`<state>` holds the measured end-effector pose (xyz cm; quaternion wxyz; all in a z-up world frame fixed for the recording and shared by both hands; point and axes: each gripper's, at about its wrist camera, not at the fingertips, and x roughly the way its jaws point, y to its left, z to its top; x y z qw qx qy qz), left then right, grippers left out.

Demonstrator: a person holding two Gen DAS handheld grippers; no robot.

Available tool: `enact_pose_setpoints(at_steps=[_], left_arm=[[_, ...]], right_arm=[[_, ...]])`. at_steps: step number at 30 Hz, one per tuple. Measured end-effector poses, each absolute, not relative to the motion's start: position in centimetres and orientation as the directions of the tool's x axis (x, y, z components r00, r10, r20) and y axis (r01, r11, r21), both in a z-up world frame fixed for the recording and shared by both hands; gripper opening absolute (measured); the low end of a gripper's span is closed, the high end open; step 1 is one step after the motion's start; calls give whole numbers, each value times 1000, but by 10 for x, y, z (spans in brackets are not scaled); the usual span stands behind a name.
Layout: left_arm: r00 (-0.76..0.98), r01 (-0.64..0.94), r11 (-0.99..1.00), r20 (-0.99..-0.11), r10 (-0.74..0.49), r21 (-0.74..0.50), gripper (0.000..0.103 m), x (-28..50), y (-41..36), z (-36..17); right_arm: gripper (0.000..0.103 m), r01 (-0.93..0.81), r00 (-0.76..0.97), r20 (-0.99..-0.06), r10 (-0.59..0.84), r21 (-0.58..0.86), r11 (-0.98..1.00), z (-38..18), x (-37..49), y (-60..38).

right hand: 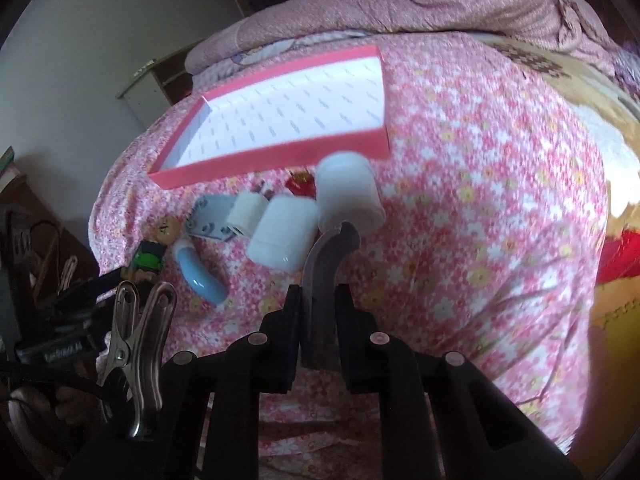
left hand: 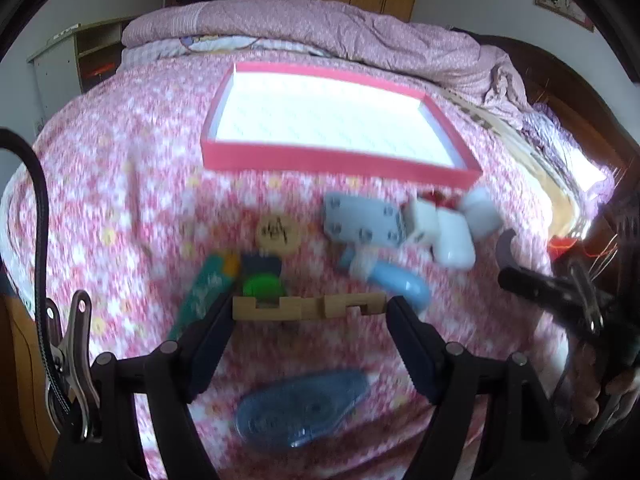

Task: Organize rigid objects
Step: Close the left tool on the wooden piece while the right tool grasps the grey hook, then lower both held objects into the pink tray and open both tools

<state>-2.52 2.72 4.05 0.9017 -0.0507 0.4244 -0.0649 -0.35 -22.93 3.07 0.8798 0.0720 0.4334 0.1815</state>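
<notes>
My left gripper [left hand: 309, 307] is shut on a notched wooden block [left hand: 308, 306], held crosswise above the bed. My right gripper [right hand: 318, 300] is shut on a grey curved piece [right hand: 326, 264]; it also shows in the left wrist view [left hand: 505, 249]. A red-rimmed tray with a white floor [left hand: 332, 162] [right hand: 280, 162] lies beyond, with nothing in it. Between tray and grippers lie a grey plate [left hand: 360, 222], white cases [right hand: 282, 236], a white jar [right hand: 348, 192], a blue curved tube [right hand: 200, 272], a green toy [left hand: 262, 286], a wooden disc [left hand: 279, 233] and a green tube [left hand: 204, 296].
A blue tape dispenser [left hand: 302, 408] lies on the pink floral bedspread [right hand: 460, 200] under my left gripper. A folded pink quilt [left hand: 320, 24] lies behind the tray. A bedside cabinet [left hand: 76, 60] stands at the left. A dark headboard [left hand: 560, 80] is at the right.
</notes>
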Motion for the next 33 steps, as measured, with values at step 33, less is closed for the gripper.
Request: enact_pose_setpoints(at_steps=[33], left_arm=[[699,20,997,-711,-72,-81,81,124,26,65]], right_arm=[[18,-277,601,-730,327,193,941,59,117,-209]])
